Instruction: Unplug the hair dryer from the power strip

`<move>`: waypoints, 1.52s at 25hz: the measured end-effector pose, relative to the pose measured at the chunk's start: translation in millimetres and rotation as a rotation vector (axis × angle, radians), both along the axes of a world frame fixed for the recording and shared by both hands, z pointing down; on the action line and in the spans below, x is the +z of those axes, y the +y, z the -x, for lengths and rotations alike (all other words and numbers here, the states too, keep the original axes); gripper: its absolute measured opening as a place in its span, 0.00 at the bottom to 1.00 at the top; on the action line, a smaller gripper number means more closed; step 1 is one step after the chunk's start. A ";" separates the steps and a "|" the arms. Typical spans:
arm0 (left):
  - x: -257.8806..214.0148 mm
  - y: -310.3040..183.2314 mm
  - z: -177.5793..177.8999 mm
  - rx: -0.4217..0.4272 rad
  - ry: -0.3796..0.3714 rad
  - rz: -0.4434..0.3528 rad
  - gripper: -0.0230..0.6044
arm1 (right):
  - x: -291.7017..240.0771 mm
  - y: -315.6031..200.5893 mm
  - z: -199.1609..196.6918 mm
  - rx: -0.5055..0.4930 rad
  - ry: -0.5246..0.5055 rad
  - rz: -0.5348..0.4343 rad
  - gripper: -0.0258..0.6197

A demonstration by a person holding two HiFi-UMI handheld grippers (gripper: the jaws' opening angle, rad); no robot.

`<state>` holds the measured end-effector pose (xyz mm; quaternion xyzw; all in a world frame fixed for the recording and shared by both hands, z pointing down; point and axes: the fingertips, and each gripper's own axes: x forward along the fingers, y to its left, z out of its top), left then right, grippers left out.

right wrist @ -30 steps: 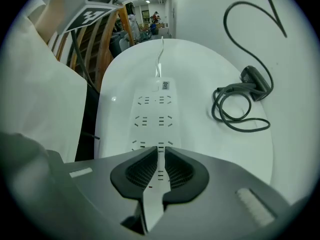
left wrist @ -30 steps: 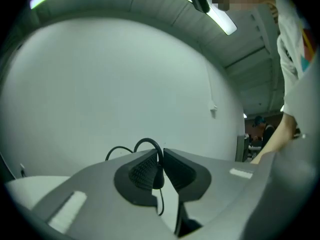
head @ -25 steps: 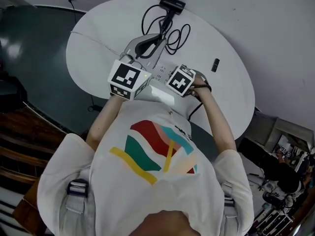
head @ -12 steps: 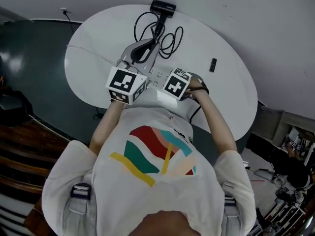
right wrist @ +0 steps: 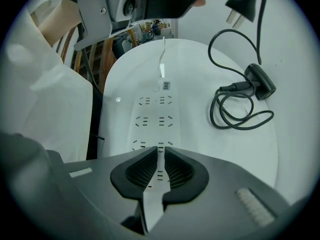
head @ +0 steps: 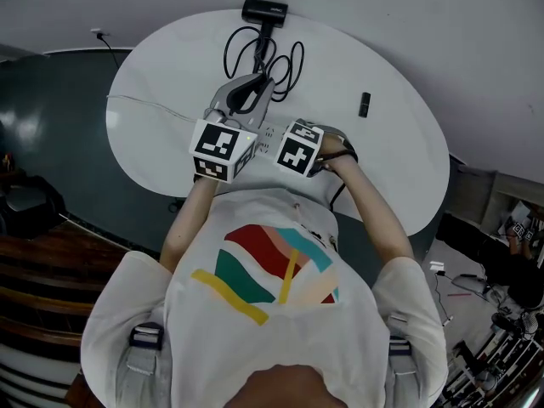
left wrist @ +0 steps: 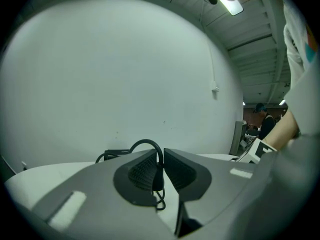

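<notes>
The black hair dryer [head: 264,11] lies at the table's far edge with its cord [head: 259,58] coiled in front of it. The white power strip [head: 269,133] lies near me between the grippers. My left gripper [head: 255,87] is shut on the dryer's black plug [left wrist: 158,178], which hangs in the air above the strip with its prongs bare [right wrist: 241,5]. My right gripper [right wrist: 161,151] points straight down on the power strip [right wrist: 157,116], jaws almost together with nothing between them. The dryer [right wrist: 260,81] and coil [right wrist: 235,114] lie to the right of the strip.
The round white table [head: 391,160] stands against a pale wall. A small black object [head: 364,104] lies at the right. A thin white cable [head: 144,102] runs off the table's left side. Dark floor and furniture lie to the left.
My left gripper has come slightly down and across with the plug still in it. The right gripper has stayed on the strip. The head view has shifted a little.
</notes>
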<state>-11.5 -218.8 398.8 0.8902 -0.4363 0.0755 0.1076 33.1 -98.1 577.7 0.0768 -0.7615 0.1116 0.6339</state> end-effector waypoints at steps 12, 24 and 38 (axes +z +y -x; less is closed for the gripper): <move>48.3 -8.4 -15.3 0.071 -0.136 0.115 0.12 | -3.3 0.2 1.5 0.021 -0.019 0.047 0.12; 103.2 -8.9 -34.9 0.142 -0.246 0.206 0.13 | -1.3 -4.1 1.7 0.043 -0.042 0.074 0.09; 152.5 0.0 -41.7 0.205 -0.380 0.278 0.18 | -0.7 -4.2 2.1 0.043 -0.047 0.082 0.08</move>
